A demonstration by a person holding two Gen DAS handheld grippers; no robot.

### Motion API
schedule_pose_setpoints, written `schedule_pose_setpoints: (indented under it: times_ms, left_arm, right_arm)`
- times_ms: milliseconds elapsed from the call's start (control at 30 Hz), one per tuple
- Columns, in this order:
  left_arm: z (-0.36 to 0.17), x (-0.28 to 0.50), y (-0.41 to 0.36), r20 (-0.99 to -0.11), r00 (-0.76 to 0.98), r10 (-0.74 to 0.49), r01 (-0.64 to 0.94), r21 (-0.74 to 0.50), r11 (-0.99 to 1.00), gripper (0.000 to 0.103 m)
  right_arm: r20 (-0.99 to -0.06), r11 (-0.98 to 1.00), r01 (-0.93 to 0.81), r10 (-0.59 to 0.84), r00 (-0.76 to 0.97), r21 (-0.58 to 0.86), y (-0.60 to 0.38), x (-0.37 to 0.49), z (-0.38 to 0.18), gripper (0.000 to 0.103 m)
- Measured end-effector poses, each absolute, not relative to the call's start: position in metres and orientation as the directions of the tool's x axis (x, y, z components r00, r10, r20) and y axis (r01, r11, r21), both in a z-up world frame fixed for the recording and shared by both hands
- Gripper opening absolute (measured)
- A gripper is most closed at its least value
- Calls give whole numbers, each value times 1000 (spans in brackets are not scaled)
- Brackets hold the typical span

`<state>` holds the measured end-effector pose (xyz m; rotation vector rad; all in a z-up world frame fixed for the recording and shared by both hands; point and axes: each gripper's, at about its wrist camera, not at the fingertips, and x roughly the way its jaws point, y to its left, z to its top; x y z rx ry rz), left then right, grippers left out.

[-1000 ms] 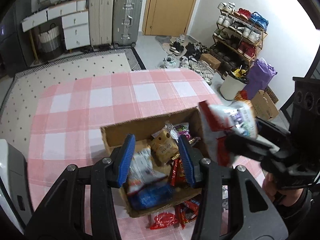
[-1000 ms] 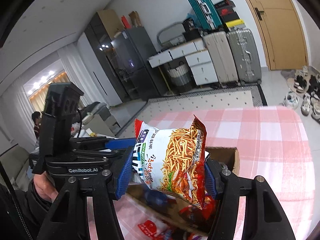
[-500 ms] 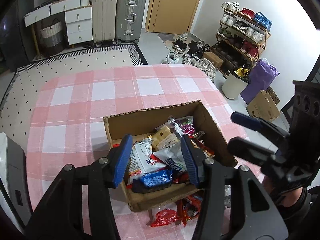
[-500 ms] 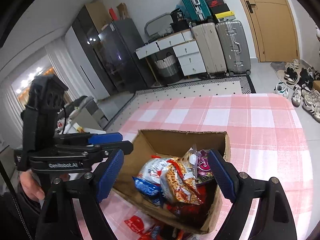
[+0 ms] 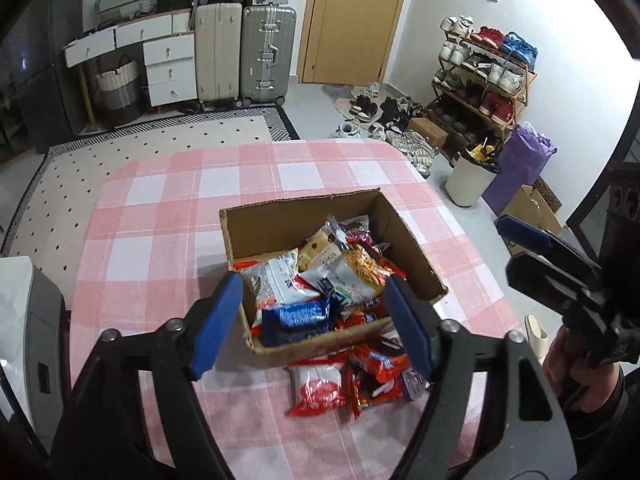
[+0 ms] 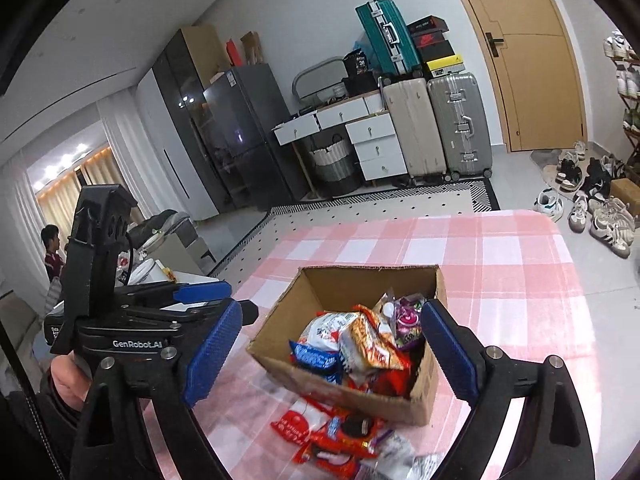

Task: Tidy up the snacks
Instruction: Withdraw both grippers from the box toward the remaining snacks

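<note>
An open cardboard box [image 5: 280, 216] [image 6: 352, 280] sits on the pink checked tablecloth and holds several snack packets. A chip bag printed with orange sticks [image 5: 356, 272] [image 6: 368, 344] lies on top, beside a blue packet [image 5: 296, 316]. More red packets [image 5: 360, 376] [image 6: 340, 436] lie on the cloth by the box's near side. My left gripper [image 5: 314, 320] is open and empty above the box's near edge. My right gripper [image 6: 332, 352] is open and empty over the box, and it also shows at the right of the left wrist view [image 5: 532, 248].
The table's [image 5: 152, 216] far edge drops to a dotted rug. A white appliance [image 5: 24, 320] stands at the table's left. Suitcases, drawers, a door and a shoe rack line the room behind. A person sits far left in the right wrist view [image 6: 52, 248].
The right gripper opened and dropped the stick-chip bag into the box, then drew back. The left gripper pulled back a little and opened wider.
</note>
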<state>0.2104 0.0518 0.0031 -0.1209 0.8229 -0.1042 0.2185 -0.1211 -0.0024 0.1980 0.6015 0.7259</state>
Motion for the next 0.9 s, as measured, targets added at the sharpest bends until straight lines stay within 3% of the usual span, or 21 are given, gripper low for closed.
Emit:
schedule_pose_setpoints:
  times_ms: [100, 667, 900]
  left_arm:
    - [6, 193, 49, -717, 684, -133, 40, -144, 989, 81]
    - [-17, 112, 39, -686, 715, -132, 9, -181, 984, 84]
    - [-39, 101, 33, -681, 723, -116, -4, -172, 985, 102]
  right_arm:
    - [-432, 742, -559, 671, 603, 370, -131, 201, 0, 95]
    - [-438, 774, -521, 633, 638, 361, -171, 124, -27, 100]
    - [-484, 788, -485, 616, 622, 379, -178, 115, -61, 100]
